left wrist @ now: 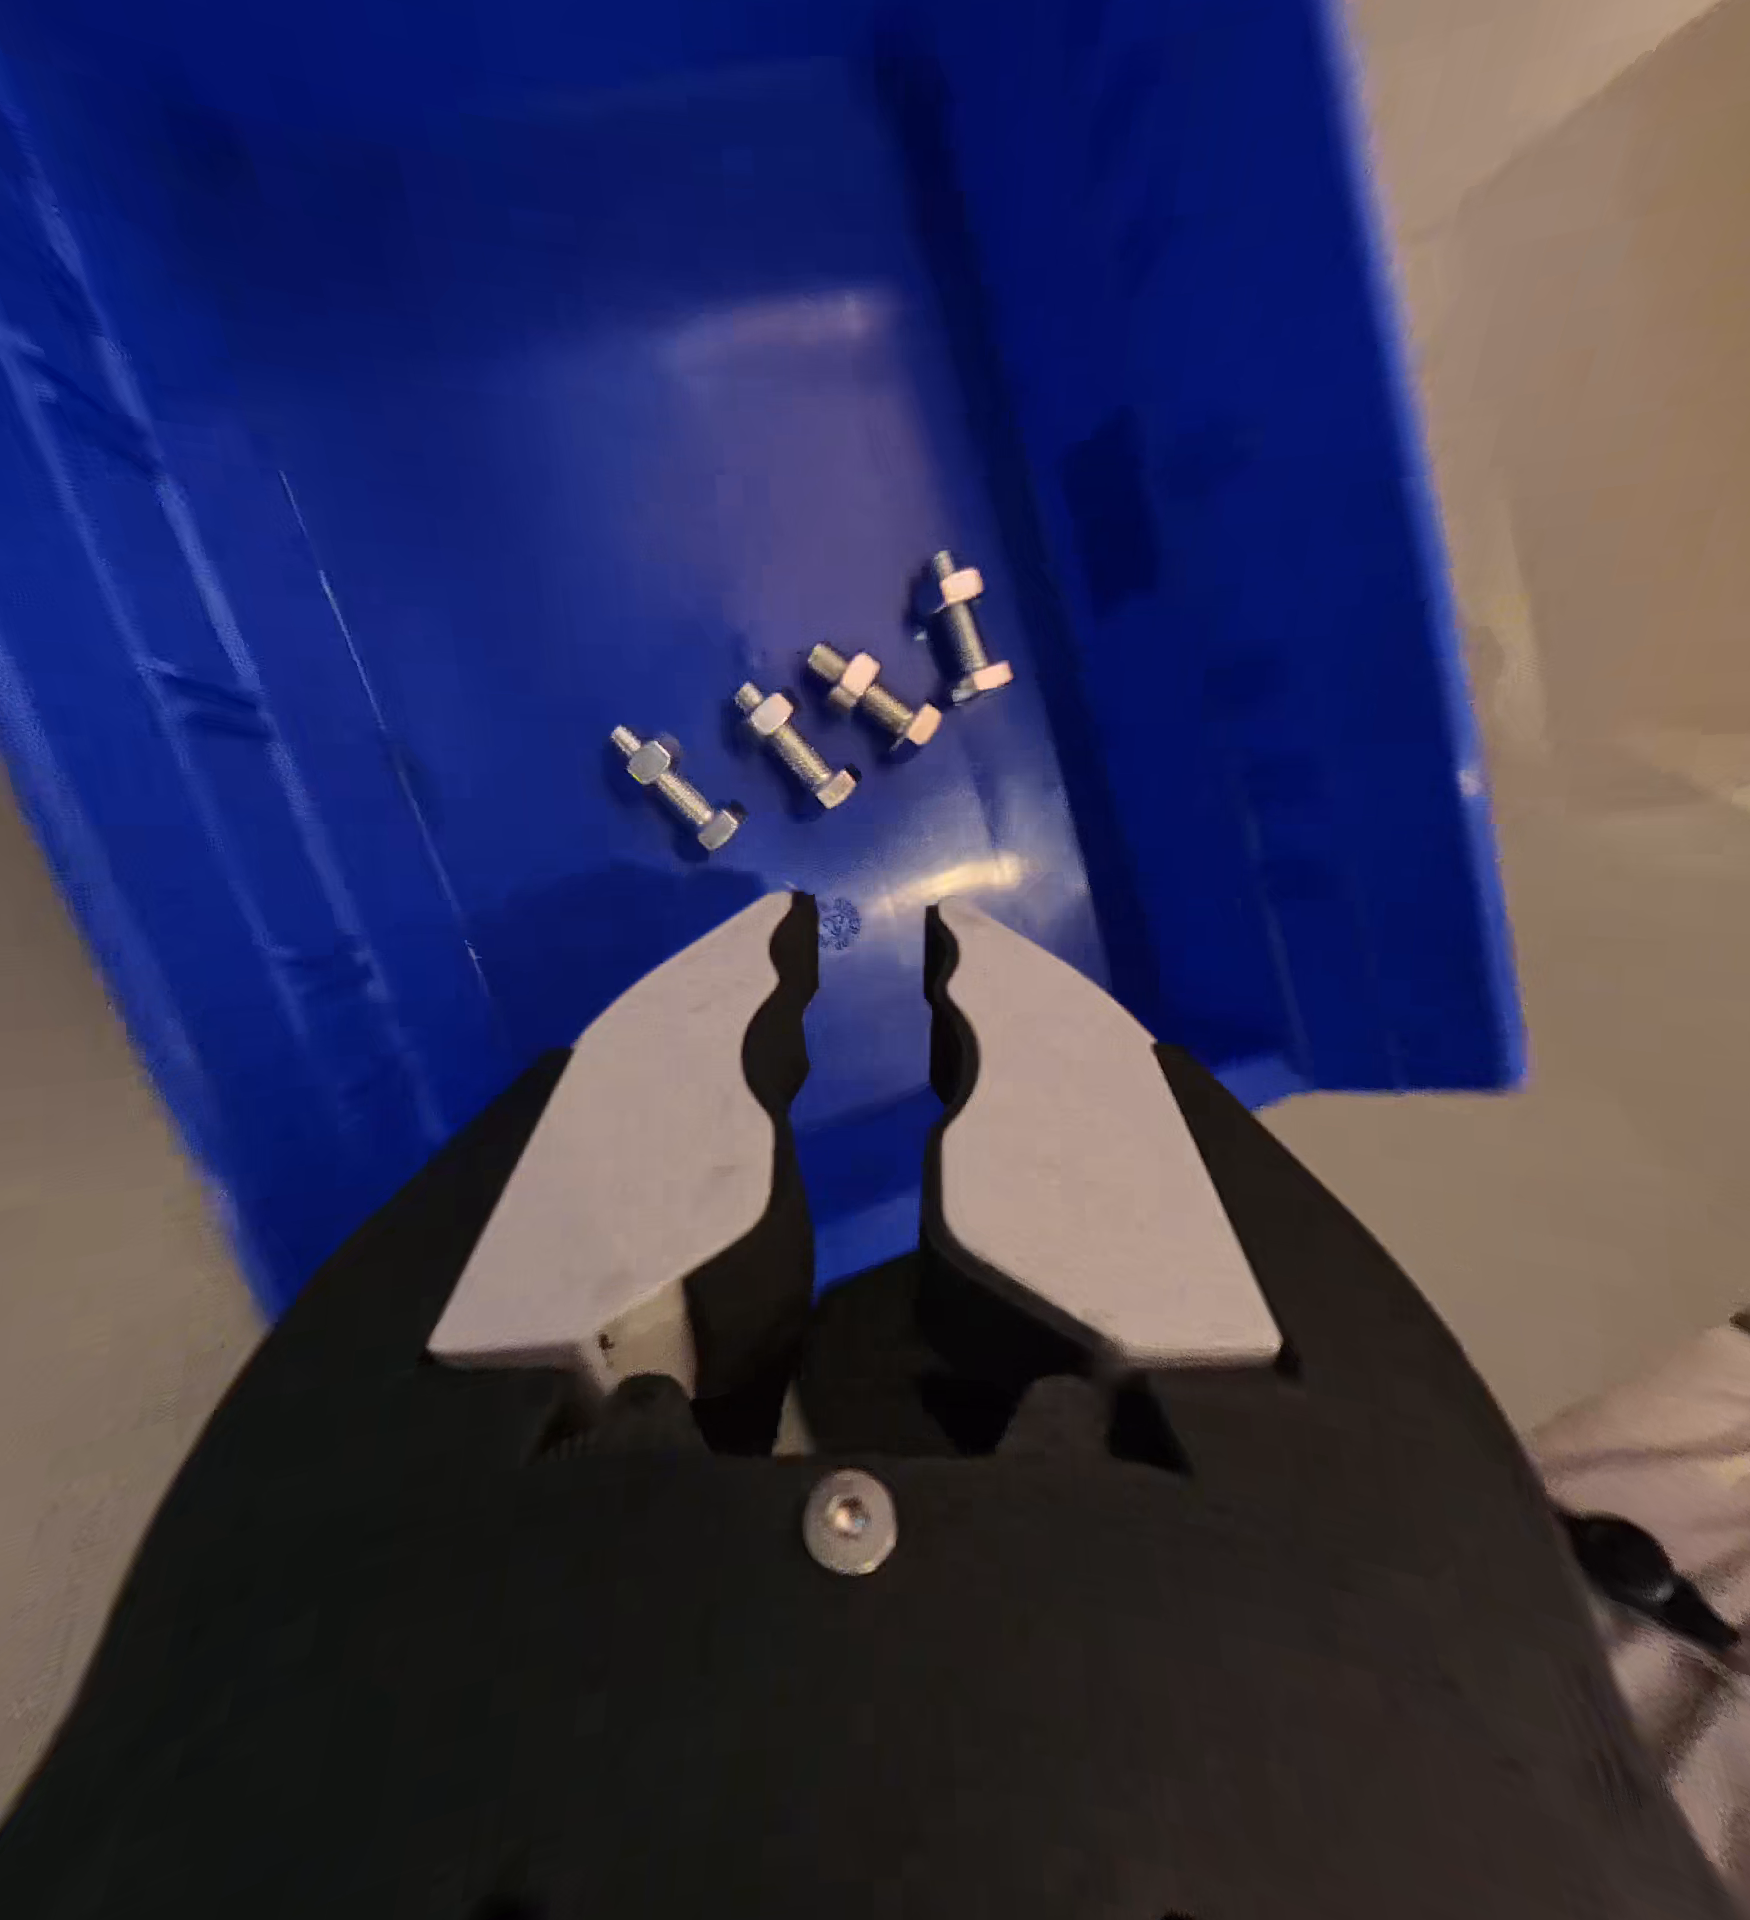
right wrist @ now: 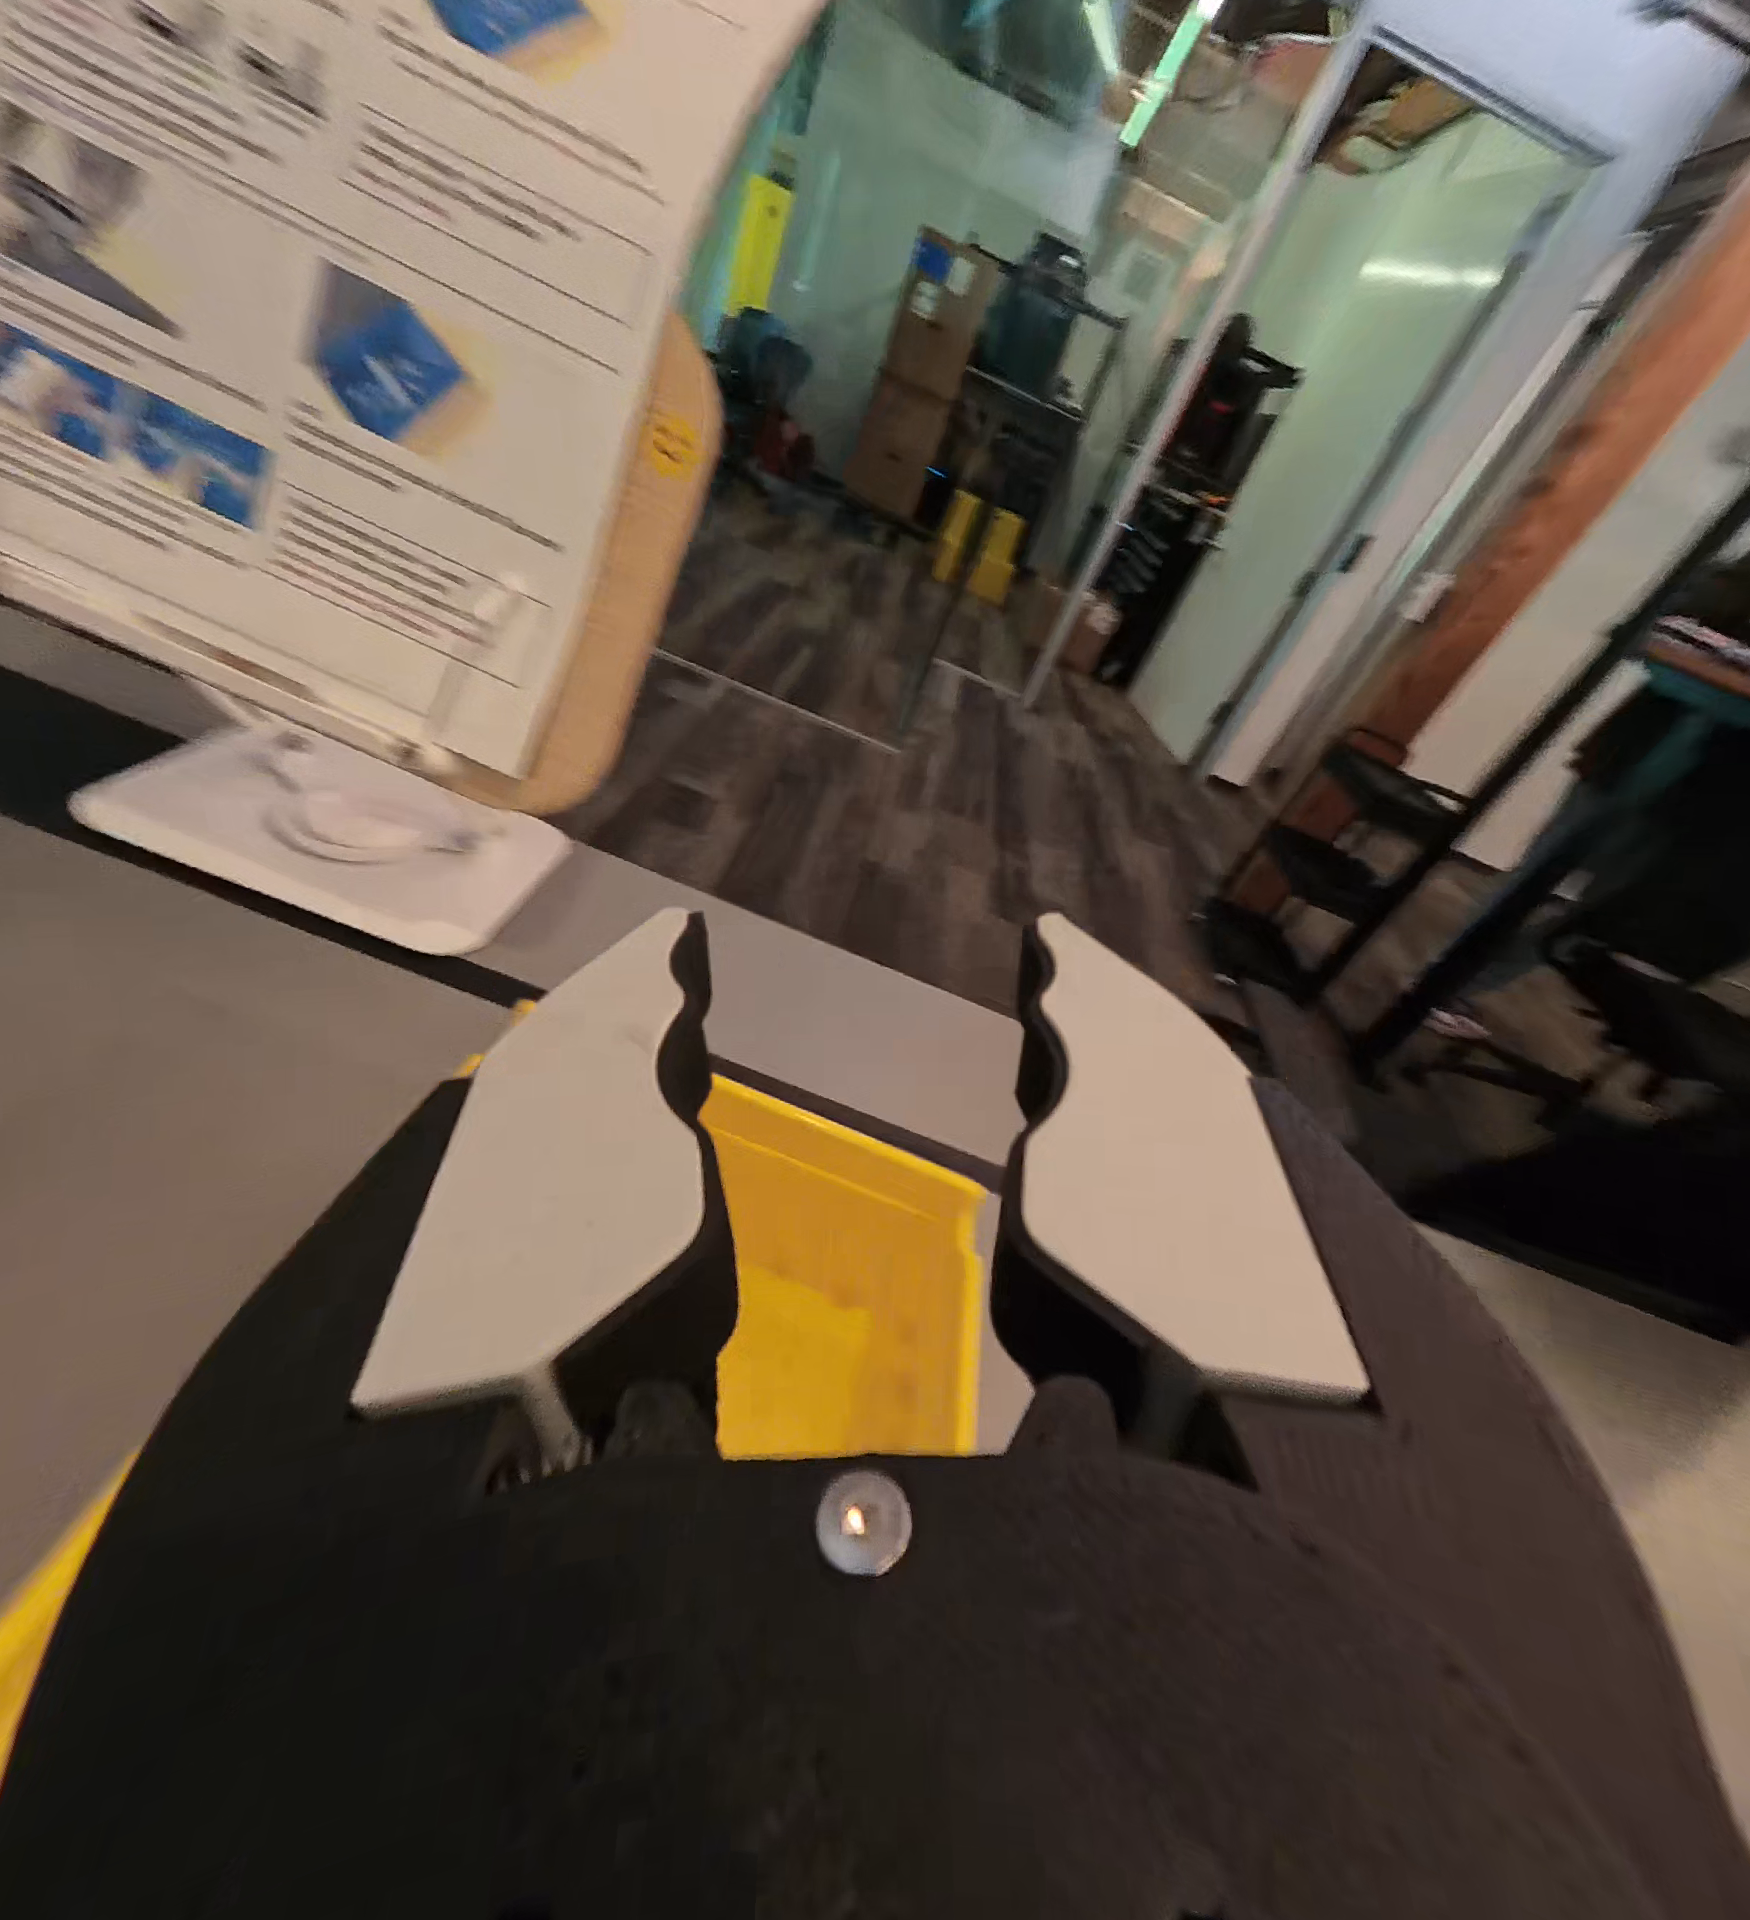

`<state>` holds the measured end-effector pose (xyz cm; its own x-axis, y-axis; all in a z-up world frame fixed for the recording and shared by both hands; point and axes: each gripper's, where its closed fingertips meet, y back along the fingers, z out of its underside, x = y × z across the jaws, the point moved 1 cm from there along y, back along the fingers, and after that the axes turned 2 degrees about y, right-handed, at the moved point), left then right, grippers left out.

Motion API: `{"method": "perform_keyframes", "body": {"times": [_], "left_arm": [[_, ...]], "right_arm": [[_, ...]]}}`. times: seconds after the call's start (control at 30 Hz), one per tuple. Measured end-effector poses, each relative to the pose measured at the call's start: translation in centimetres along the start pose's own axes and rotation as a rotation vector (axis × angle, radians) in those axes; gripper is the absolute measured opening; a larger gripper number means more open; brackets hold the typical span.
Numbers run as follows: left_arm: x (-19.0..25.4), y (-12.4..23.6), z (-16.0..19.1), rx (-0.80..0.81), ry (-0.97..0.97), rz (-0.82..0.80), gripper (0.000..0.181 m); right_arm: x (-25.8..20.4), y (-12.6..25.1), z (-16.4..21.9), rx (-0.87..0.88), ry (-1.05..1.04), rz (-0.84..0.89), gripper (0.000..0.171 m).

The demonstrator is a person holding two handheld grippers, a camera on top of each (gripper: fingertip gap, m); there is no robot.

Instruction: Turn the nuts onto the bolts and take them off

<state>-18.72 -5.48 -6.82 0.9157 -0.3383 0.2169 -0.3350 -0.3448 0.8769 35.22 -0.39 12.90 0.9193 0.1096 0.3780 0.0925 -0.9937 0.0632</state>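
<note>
In the left wrist view the left claw [left wrist: 871,904] fills the lower half of the frame, its two grey fingers [left wrist: 684,1101] slightly spread with a narrow gap between the tips and nothing in that gap. It points into a blue bin [left wrist: 497,436] that takes up the upper and middle of the frame, tilted in the picture, with beige table [left wrist: 40,1091] at the left edge. On the bin floor, just above the claw tips, four bolts lie in a slanted row rising from centre left to centre right: the first bolt [left wrist: 677,787], the second bolt [left wrist: 798,762], the third bolt [left wrist: 873,693] and the fourth bolt [left wrist: 964,629]. Each carries a nut near the threaded end and shows its hex head at the lower end. They lie close together but apart from each other, and none touches the claw.

In the right wrist view the right claw [right wrist: 860,925] occupies the lower half, spread wide and empty. Between its fingers a yellow bin [right wrist: 850,1278] shows, sitting on the grey table [right wrist: 175,1039]. At upper left a blurred poster [right wrist: 310,312] stands on a white base [right wrist: 331,842]. A corridor with wood floor [right wrist: 850,748] runs across the upper right.
</note>
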Motion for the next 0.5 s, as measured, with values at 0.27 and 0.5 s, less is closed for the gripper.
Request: {"method": "perform_keyframes", "body": {"times": [0.27,0.5], "left_arm": [[-4.2,-5.7,-0.7,-0.101,0.168,-0.227,0.031],[-5.5,-7.2,0.6,-0.262,0.143,-0.301,0.011]], "right_arm": [[-7.5,0.1,-5.1,0.174,-0.048,-0.318,0.055],[-8.9,-0.1,-3.9,0.146,-0.079,-0.448,0.045]]}}
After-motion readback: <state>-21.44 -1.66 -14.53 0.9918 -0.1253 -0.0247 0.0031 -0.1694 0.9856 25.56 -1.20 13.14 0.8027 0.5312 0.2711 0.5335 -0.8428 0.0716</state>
